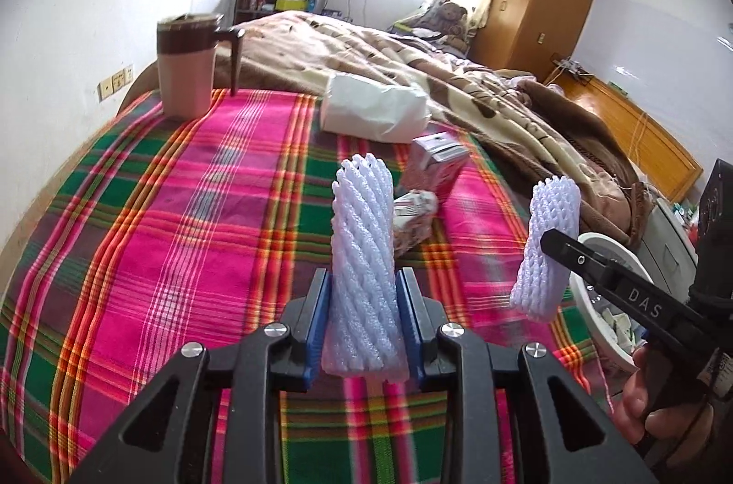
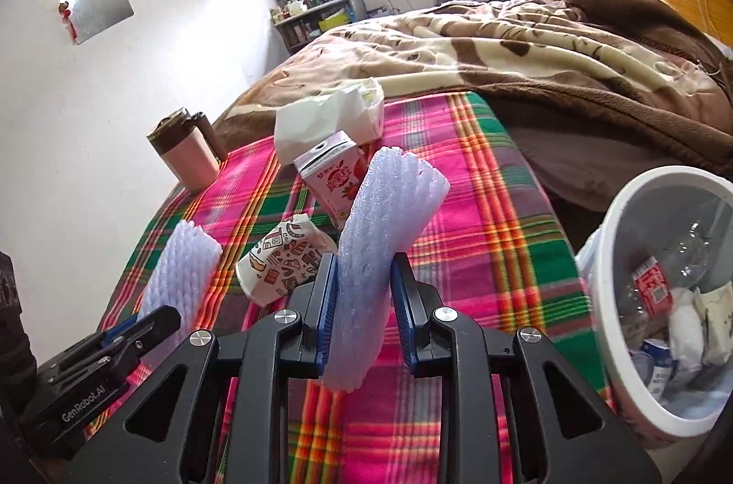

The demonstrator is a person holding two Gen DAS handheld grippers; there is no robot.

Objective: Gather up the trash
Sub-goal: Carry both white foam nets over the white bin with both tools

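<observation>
Claws [image 1: 364,312] [image 2: 364,301] grip two foam nets [image 1: 364,269] [image 2: 385,236].

Left gripper [image 1: 364,323]: black plastic frame with triangular cut-outs in the two outer arms; four round silver screw heads across the linkage; fingers black, lined on the inner faces with ribbed blue pads [image 1: 318,328]. Seen from the right wrist view, its side carries white lettering "GenRobot.AI".

Right gripper [image 2: 364,310]: same build, black frame, silver screws, ribbed blue pads [image 2: 326,310]. Seen from the left wrist view, its finger bears the white letters "DAS" and a small pivot pin.

Right hand [image 1: 650,406]: bare skin, fingers wrapped round a black handle.
</observation>
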